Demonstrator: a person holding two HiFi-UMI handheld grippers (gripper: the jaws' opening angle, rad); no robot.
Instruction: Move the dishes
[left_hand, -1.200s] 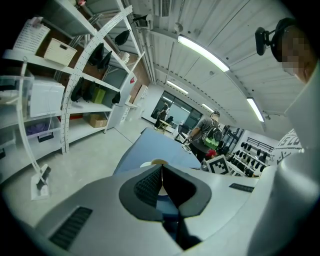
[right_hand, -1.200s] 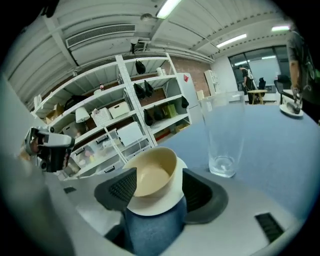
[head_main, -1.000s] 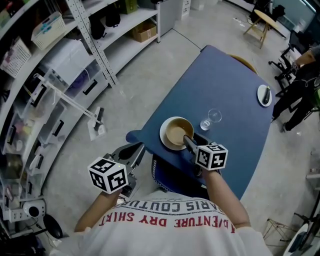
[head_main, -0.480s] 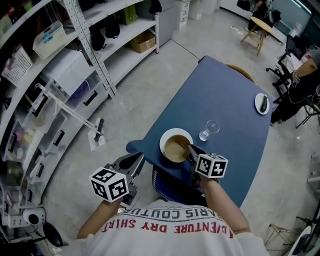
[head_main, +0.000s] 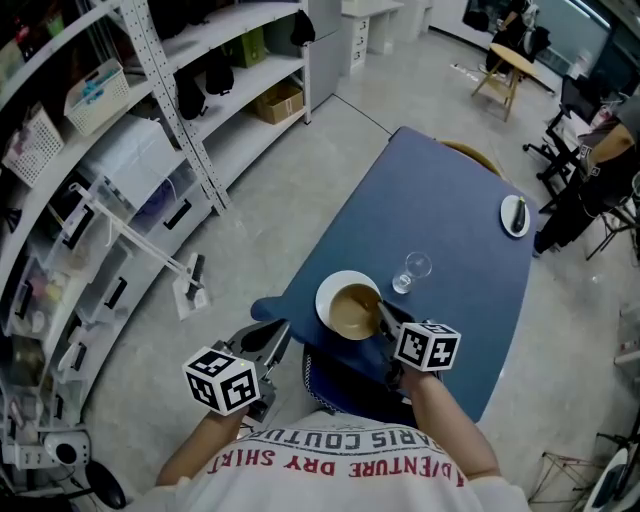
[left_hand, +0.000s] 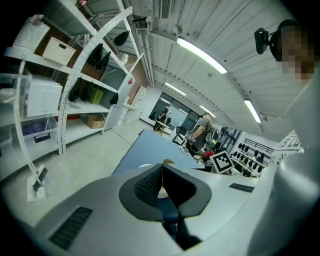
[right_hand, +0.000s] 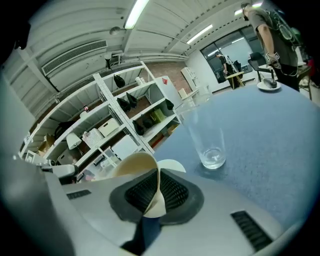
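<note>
Change: the right gripper (head_main: 385, 318) has just been closing its jaws, and they now pinch the near rim of the cream bowl (head_main: 345, 302).
Meaning: the grip looks made, so lifting the bowl is probably next.
Bowl: resting near the edge of the blue table (head_main: 440, 190), close to a glass (head_main: 405, 272).
Left gripper (head_main: 272, 338): held off the table, jaws seemingly together, holding nothing.

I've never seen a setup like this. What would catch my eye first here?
A cream bowl is at the near edge of the blue table, its rim pinched by the right gripper, whose jaws have just been closing on it. A clear glass stands beside the bowl, and the left gripper hangs shut and empty off the table's edge.
</note>
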